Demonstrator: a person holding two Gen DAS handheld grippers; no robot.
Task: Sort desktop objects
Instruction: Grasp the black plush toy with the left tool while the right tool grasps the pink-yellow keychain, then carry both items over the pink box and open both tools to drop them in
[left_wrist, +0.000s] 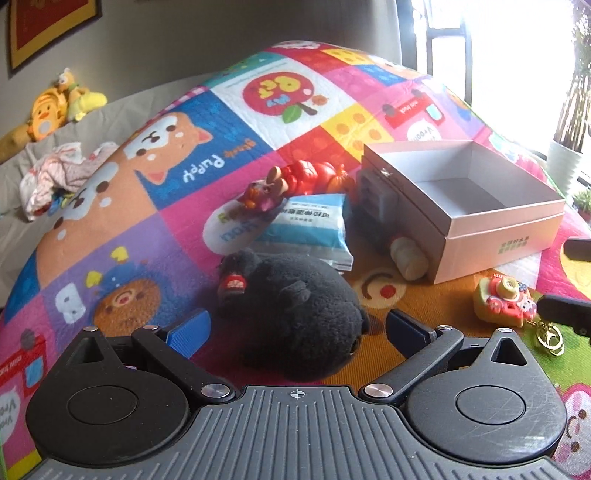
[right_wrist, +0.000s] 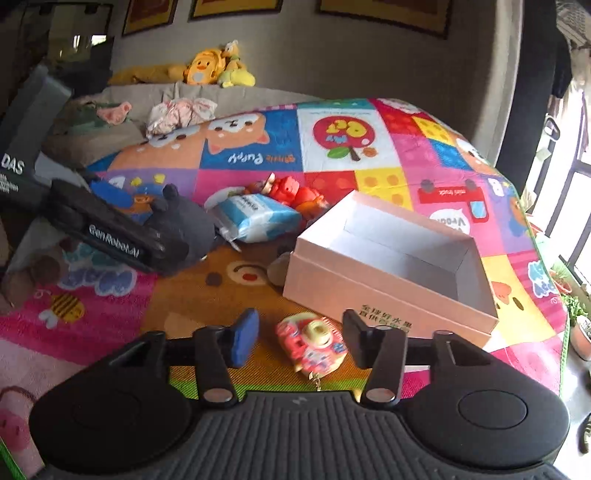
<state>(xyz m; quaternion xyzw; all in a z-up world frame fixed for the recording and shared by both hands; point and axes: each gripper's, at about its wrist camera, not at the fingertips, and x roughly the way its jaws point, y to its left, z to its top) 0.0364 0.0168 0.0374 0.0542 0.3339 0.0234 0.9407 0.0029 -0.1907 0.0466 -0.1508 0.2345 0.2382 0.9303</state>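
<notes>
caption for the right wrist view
Open right gripper straddles a toy camera keychain beside the empty box.

Black plush toy (left_wrist: 295, 310), pale pink box (right_wrist: 388, 273), multicoloured cartoon-patchwork mat (left_wrist: 129, 229)

Centre frame we find the plush toy (left_wrist: 295, 310) on the mat (left_wrist: 110, 236) | packet (left_wrist: 310, 225) behind it | open box (left_wrist: 465, 206) upper right | camera keychain (left_wrist: 504, 301) below the box, lower right.
</notes>
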